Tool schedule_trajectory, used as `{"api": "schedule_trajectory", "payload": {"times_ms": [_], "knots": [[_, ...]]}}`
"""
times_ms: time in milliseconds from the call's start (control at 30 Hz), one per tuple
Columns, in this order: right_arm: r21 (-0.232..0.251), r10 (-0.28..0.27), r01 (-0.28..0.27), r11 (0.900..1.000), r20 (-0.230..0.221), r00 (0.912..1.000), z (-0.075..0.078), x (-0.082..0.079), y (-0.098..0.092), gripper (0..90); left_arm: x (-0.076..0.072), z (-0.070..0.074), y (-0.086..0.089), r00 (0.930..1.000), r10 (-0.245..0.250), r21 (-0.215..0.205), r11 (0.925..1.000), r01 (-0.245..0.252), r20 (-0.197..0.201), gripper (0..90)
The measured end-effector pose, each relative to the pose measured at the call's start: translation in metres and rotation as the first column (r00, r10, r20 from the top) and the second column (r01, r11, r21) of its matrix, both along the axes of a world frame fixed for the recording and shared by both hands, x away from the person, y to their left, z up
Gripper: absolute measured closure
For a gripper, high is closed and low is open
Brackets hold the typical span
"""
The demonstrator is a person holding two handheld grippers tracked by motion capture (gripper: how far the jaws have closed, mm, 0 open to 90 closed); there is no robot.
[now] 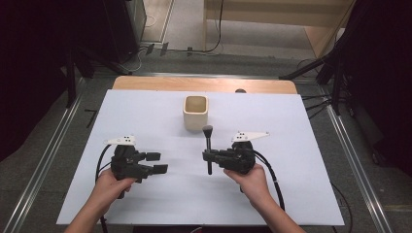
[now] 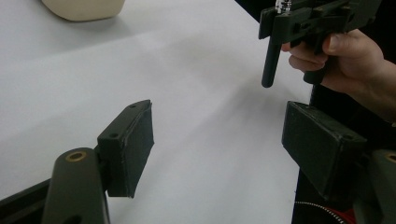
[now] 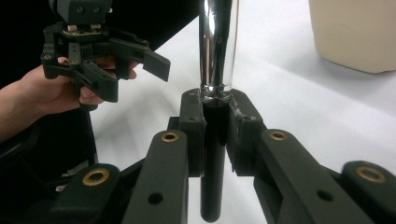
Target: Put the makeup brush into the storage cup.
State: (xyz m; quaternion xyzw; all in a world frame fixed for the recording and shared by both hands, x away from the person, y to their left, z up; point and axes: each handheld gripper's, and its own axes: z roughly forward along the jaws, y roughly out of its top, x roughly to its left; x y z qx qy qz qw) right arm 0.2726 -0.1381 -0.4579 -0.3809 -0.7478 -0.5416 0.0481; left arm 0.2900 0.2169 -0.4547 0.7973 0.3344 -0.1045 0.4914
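A makeup brush [image 1: 208, 138] with a black handle and chrome ferrule [image 3: 217, 42] lies along the table's depth, its head toward the beige cup [image 1: 196, 112]. My right gripper [image 1: 209, 156] is shut on the black handle [image 3: 214, 163] just below the ferrule. In the left gripper view the handle's end [image 2: 270, 60] hangs a little above the white sheet. At the left, my left gripper [image 1: 158, 162] is open with nothing between its pads [image 2: 135, 140] and points toward the right gripper.
A white sheet [image 1: 145, 111] covers the wooden table. The beige cup [image 3: 355, 32] stands upright just beyond the brush head. Metal rails [image 1: 48, 160] and dark stands flank the table. Cables trail from both grippers toward the front edge.
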Motion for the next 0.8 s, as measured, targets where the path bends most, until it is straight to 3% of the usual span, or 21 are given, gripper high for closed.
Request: {"api": "schedule_trajectory", "payload": {"times_ms": [400,800], "knots": [[-0.017,-0.026,0.027,0.999,0.025,0.9993,0.015,0.006,-0.004,79.3,-0.001,-0.002,0.001,1.0,0.001,0.009,1.0,-0.001,0.006,24.9],[-0.028,-0.058,0.06,0.998,0.051,0.997,0.038,0.03,-0.007,79.3,-0.001,-0.003,-0.002,0.9999,-0.012,0.016,0.9998,0.012,0.008,24.9]]}}
